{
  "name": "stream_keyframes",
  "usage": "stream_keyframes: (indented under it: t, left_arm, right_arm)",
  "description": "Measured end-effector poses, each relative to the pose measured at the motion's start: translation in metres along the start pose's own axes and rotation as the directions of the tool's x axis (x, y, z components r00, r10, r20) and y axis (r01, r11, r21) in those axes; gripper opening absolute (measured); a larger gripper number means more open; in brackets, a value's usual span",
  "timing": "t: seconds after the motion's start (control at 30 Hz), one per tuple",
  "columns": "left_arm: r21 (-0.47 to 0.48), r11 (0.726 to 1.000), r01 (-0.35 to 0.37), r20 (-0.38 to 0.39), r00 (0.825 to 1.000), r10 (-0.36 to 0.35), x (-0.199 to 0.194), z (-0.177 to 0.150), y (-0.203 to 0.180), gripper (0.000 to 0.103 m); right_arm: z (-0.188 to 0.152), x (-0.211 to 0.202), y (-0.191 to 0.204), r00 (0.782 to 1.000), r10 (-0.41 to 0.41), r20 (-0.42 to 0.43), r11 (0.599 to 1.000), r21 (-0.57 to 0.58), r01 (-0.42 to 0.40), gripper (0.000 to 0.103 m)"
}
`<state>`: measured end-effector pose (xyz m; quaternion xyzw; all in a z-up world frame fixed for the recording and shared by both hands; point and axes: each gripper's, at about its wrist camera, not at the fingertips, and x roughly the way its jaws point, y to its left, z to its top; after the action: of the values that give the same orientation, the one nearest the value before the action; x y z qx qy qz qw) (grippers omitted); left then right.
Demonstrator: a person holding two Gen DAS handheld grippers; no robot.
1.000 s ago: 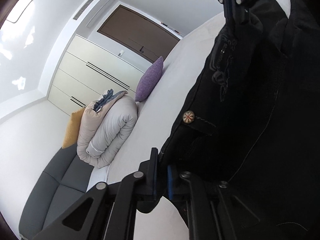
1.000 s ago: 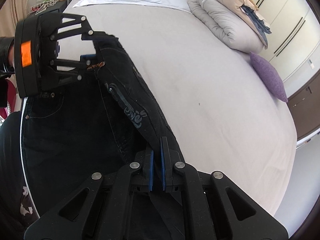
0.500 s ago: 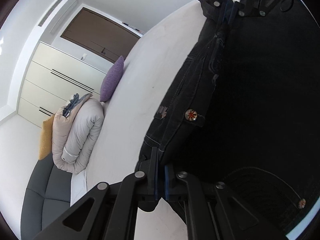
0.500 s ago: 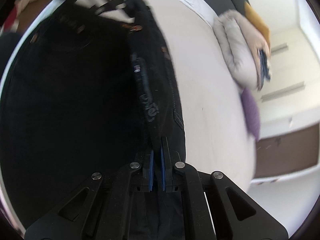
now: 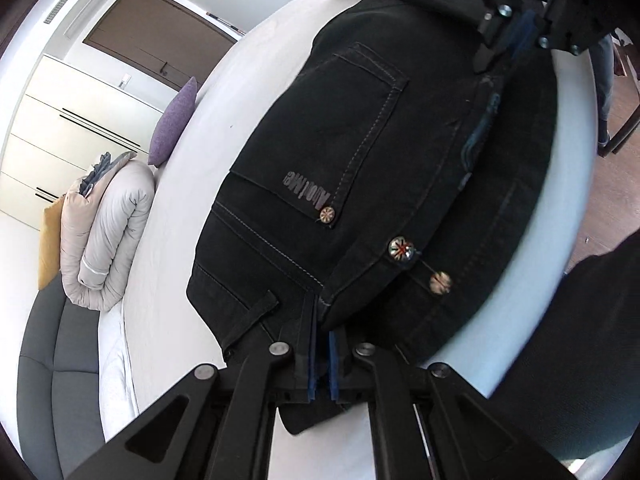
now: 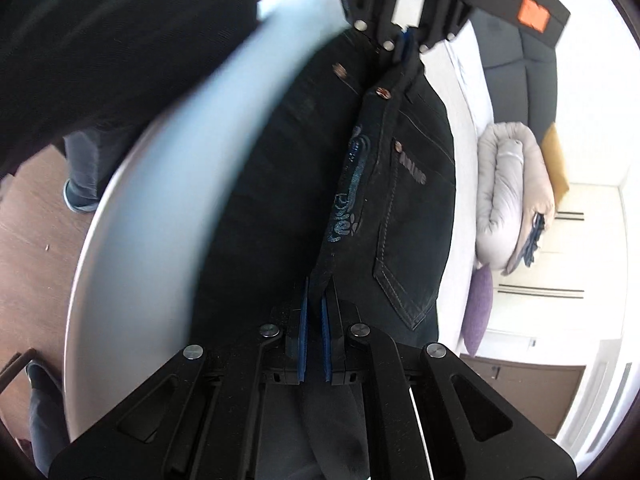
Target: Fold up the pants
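Black denim pants [image 5: 360, 152] with stitched back pockets and metal buttons are held stretched over the white bed [image 5: 168, 288]. My left gripper [image 5: 321, 344] is shut on the waistband edge at one end. My right gripper [image 6: 315, 312] is shut on the fabric edge at the other end, and also shows at the top of the left wrist view [image 5: 516, 44]. The left gripper shows at the top of the right wrist view [image 6: 404, 46]. The pants [image 6: 400, 208] are doubled lengthwise, one half over the other.
A rolled grey duvet [image 5: 108, 224], an orange cushion [image 5: 48, 248] and a purple pillow [image 5: 174, 120] lie at the far side of the bed. A grey headboard [image 5: 52, 368] is beyond. Brown wooden floor [image 6: 32, 208] lies beside the bed edge.
Both grippers have swung the pants over and down toward the bed, so the back pocket side now faces up. Both stay shut on the fabric.
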<state>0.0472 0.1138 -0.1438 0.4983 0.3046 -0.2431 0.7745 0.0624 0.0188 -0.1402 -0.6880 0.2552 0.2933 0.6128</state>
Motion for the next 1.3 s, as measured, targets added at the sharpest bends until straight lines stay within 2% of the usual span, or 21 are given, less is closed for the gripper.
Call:
stream_keyframes:
  t: [0.33,0.5,0.6,0.63,0.7,0.73,0.77,0.87,0.97,1.03,1.1,1.17,1.23,1.3]
  left_arm:
    - [0.042,0.999,0.007,-0.009,1.0,-0.007,-0.004,-0.012,-0.01,0.004]
    - [0.043,0.999,0.002,-0.004,1.0,-0.002,0.004,-0.011,0.003,0.005]
    - [0.059,0.998,-0.031,0.0,1.0,0.031,0.005,-0.012,-0.001,0.008]
    - [0.07,0.996,-0.048,-0.005,0.999,0.049,0.004,-0.011,-0.005,0.011]
    - [0.088,0.99,-0.113,-0.02,0.993,0.116,0.002,-0.014,-0.009,0.039]
    - [0.082,0.987,-0.136,-0.028,0.99,0.139,0.0,-0.015,-0.008,0.045]
    - [0.06,0.991,-0.117,-0.043,0.992,0.119,-0.004,-0.017,-0.004,0.052]
    - [-0.038,0.998,-0.039,-0.07,0.997,0.037,-0.018,-0.02,0.013,0.056]
    - [-0.128,0.991,-0.039,-0.038,0.999,0.034,-0.032,-0.001,0.025,0.057]
    - [-0.216,0.976,-0.037,0.005,0.999,0.039,-0.034,0.024,0.033,0.058]
    - [-0.316,0.949,0.011,0.05,0.999,0.005,-0.026,0.05,0.041,0.063]
    - [-0.391,0.918,0.061,0.067,0.997,-0.037,-0.009,0.075,0.043,0.063]
    - [-0.42,0.903,0.085,0.051,0.996,-0.071,0.018,0.098,0.039,0.062]
    - [-0.433,0.894,0.117,-0.006,0.991,-0.132,0.046,0.113,0.031,0.059]
  right_arm:
    - [0.032,0.015,0.002,1.0,0.008,-0.021,1.0,0.022,-0.008,0.005]
    - [0.031,0.019,0.001,0.999,-0.001,-0.037,1.0,0.026,0.002,0.005]
    - [0.027,0.025,0.008,0.999,-0.014,-0.052,1.0,0.014,0.015,0.005]
    - [0.028,0.028,0.009,0.998,-0.018,-0.054,1.0,0.016,0.019,0.005]
    - [0.029,0.031,0.01,0.998,-0.029,-0.05,0.998,0.047,0.031,0.006]
    - [0.028,0.033,0.01,0.998,-0.031,-0.048,0.997,0.069,0.034,0.006]
    - [0.027,0.034,0.01,0.998,-0.039,-0.046,0.995,0.088,0.043,0.006]
    - [0.027,0.038,0.012,0.997,-0.068,-0.047,0.989,0.126,0.073,0.006]
    - [0.026,0.04,0.012,0.995,-0.091,-0.042,0.975,0.198,0.098,0.006]
    - [0.024,0.041,0.012,0.993,-0.109,-0.034,0.963,0.243,0.114,0.007]
    - [0.024,0.04,0.013,0.992,-0.124,-0.024,0.95,0.286,0.126,0.007]
    - [0.021,0.04,0.012,0.991,-0.136,-0.016,0.929,0.345,0.133,0.007]
    - [0.019,0.04,0.012,0.989,-0.146,-0.016,0.911,0.387,0.141,0.007]
    - [0.014,0.036,0.01,0.989,-0.146,-0.012,0.888,0.439,0.136,0.011]
